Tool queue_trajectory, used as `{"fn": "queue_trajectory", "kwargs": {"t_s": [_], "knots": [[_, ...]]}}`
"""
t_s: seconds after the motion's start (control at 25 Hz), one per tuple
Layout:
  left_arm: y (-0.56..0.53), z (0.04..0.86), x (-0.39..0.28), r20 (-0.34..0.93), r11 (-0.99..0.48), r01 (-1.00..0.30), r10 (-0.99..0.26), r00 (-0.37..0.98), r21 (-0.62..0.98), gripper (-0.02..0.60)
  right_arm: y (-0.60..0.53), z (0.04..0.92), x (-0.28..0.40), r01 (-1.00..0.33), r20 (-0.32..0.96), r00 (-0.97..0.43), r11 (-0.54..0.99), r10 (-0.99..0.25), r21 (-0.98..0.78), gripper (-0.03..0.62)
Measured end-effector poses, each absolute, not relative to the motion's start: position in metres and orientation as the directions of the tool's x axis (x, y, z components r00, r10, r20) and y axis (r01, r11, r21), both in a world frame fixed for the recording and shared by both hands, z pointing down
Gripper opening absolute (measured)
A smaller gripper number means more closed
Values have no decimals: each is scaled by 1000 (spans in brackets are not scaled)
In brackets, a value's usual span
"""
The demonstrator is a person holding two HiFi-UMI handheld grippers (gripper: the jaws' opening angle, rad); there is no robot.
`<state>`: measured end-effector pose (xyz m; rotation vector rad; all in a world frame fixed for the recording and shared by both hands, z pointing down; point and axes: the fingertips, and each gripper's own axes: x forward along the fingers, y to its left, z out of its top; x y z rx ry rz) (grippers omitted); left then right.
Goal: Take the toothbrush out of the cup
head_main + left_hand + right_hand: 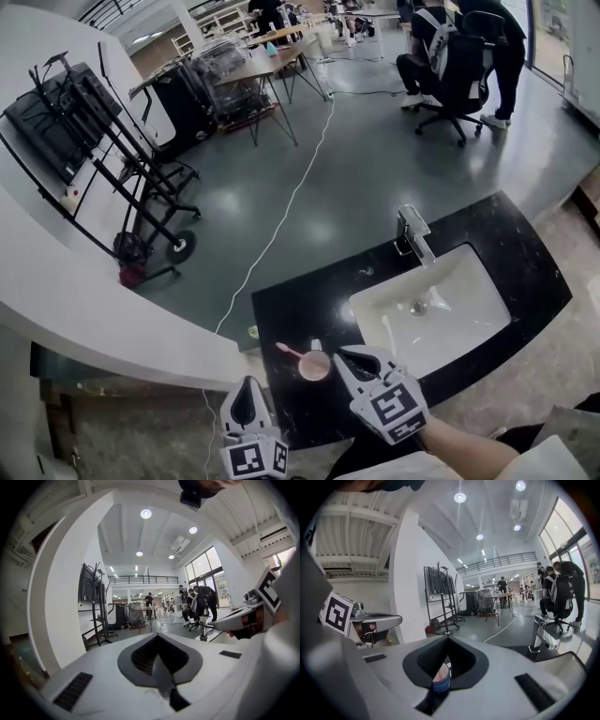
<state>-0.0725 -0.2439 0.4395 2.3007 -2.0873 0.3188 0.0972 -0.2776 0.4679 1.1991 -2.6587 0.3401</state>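
My right tongs [343, 357] hover low over the black stone countertop [300, 305]. Their 2 jaws are a little apart and clamp nothing. Through that gap, in the right gripper view, I see the small round cup [440, 680], blue-sided there and pink from above. It stands just ahead of the tips, not yet between them.

The slim pink toothbrush [287, 352] stands in that cup. Its handle leans out over the rim on the far side from my right tongs, so the cup sits between those tips and the free end. My left tongs [247, 394] hang nearer to me, behind and to the left of the cup, with the jaws together and empty. The white basin [473, 281] lies off to the right of my right tongs.

I judge this to be the approach, with the grasp not begun. To do it well I would take 1 of 2 routes:

1. Steady the cup wall with the right tongs while the left tongs open and take the handle.
2. Raise the right tongs over the rim and pinch the handle close to it.

Either way, the pull should run along the handle's lean. A light cup will likely tip if dragged sideways.
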Motion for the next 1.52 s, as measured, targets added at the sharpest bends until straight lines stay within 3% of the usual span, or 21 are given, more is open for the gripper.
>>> {"fn": "queue_trajectory", "kwargs": {"t_s": [0.16,0.24,0.72,1.16,1.2,1.24,1.52], "knots": [[-250,443,-83,170,-100,-988,-982,79,-118,17,-281,487,76,-712,350,-687,686,-637,-150,31],[-252,445,-92,172,-92,-989,-982,71,-115,17,-280,498,59,-671,389,-719,720,-576,-177,128],[-258,461,-134,200,-42,-994,-980,22,-97,17,-299,548,-8,-590,553,-716,793,-426,-153,133],[-263,472,-154,214,1,-996,-977,-20,-87,17,-309,584,-28,-539,634,-699,826,-331,-163,86],[-264,472,-155,216,3,-996,-976,-21,-86,17,-309,584,-28,-538,636,-697,828,-331,-159,75],[-264,472,-156,216,4,-996,-976,-22,-86,17,-310,583,-28,-541,637,-693,828,-338,-149,6],[-267,463,-150,204,-14,-995,-979,-6,-95,17,-312,538,-17,-565,540,-731,814,-418,-135,-5]]}}
